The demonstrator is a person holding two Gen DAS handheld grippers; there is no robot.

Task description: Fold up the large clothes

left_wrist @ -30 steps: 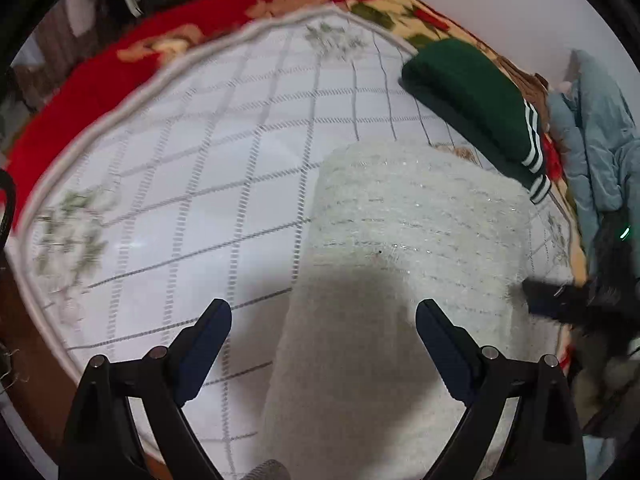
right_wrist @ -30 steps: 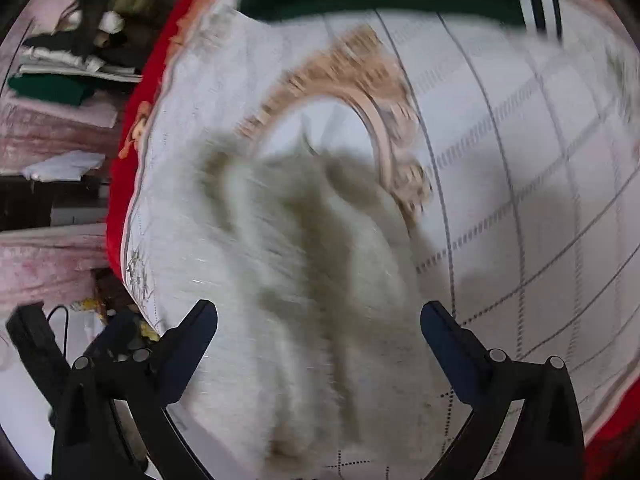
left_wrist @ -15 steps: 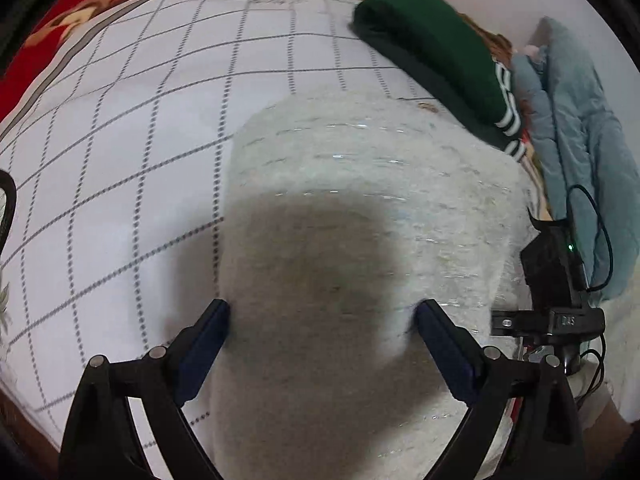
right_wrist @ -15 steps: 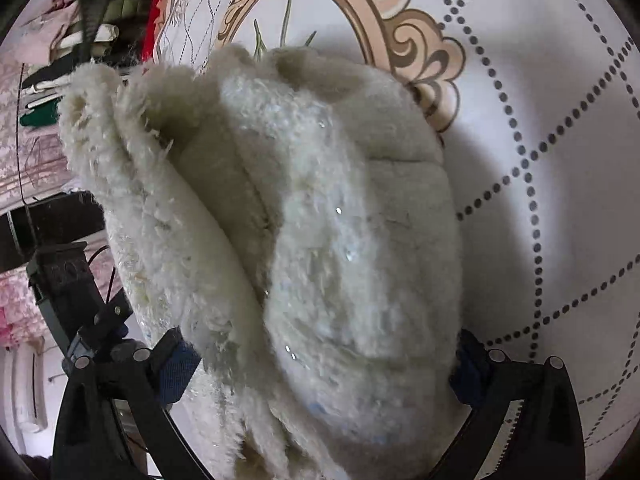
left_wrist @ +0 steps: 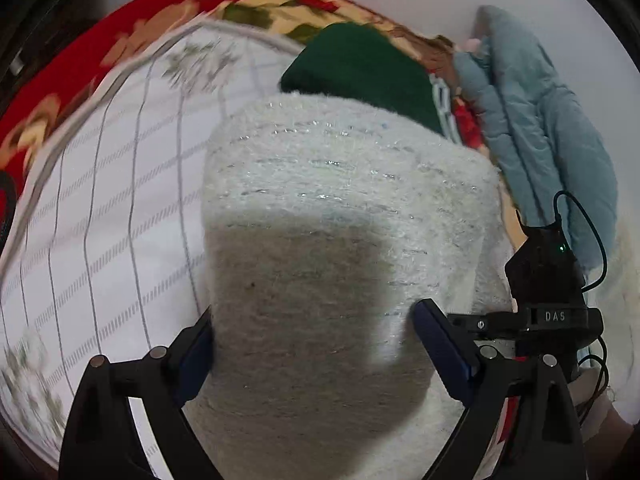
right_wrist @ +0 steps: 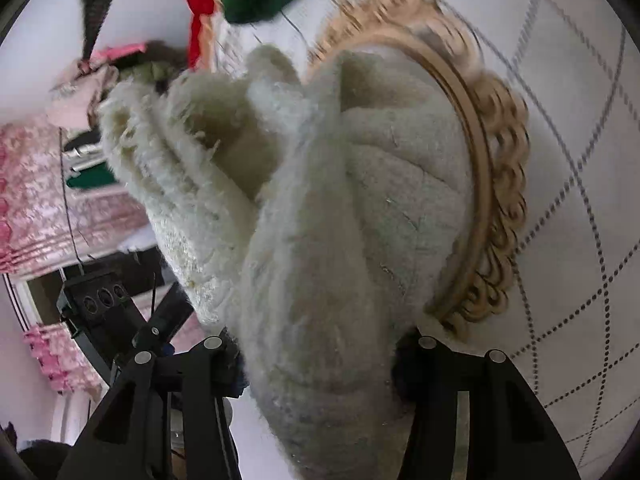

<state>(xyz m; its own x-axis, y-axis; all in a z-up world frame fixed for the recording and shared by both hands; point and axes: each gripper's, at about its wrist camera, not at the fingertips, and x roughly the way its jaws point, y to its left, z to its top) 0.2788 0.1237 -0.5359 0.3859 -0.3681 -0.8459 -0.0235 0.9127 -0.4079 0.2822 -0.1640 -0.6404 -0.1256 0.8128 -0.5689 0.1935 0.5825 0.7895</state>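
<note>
Bunching between its fingers, the fuzzy white sweater is clamped by the right tool. The left tool is spread wide, seemingly straddling the sweater unclamped

The fuzzy sweater lies on the quilted bedspread, which lies on the floral blanket. In the left wrist view, the left gripper straddles the sweater's near end, a finger at each side. Behind the sweater sits a folded garment; to its right, near the wall, lies a padded jacket. The right gripper sits at the sweater's right edge. In the right wrist view, a bunched fold of the sweater sits between the right gripper's fingers.
</note>
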